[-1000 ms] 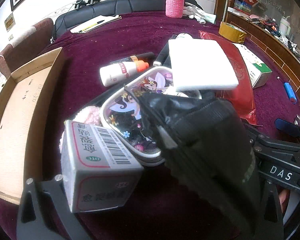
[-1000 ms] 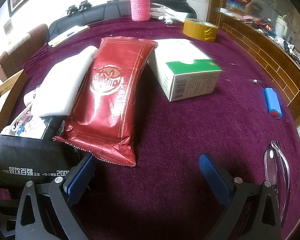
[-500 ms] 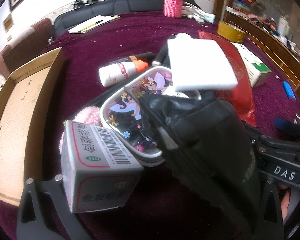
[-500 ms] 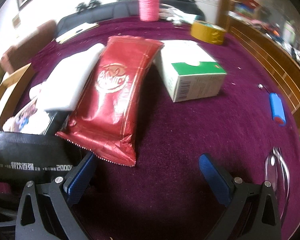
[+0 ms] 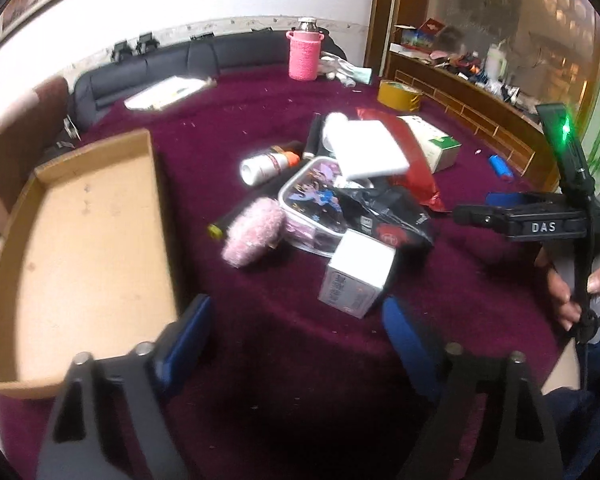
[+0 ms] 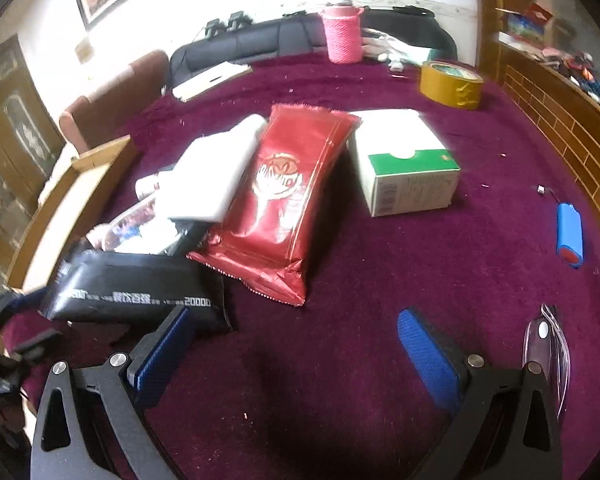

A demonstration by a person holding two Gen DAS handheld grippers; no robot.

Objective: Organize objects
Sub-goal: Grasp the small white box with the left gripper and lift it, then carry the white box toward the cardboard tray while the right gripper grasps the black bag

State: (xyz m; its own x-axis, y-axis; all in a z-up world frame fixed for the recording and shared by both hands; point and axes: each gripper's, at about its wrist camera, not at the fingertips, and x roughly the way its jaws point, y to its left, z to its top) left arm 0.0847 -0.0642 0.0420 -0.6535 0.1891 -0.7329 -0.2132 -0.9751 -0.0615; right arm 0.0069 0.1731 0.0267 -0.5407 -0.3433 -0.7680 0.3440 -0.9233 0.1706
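Observation:
My left gripper hangs above the purple cloth, its jaws closing with nothing between them. Just ahead lies a pile: a small grey-white box, a black pouch, a cartoon tin, a pink fluffy thing, a white flat pack and a red packet. My right gripper stands open and empty over bare cloth, short of the red packet and right of the black pouch. A green-white box sits beyond.
A shallow cardboard tray lies left of the pile. A blue lighter and glasses lie at the right. A tape roll and a pink bottle stand at the back. A hand holds the right tool.
The left gripper has drawn back and up from the pile. The small box and black pouch that filled its jaws now lie on the cloth ahead. The right view rose slightly.

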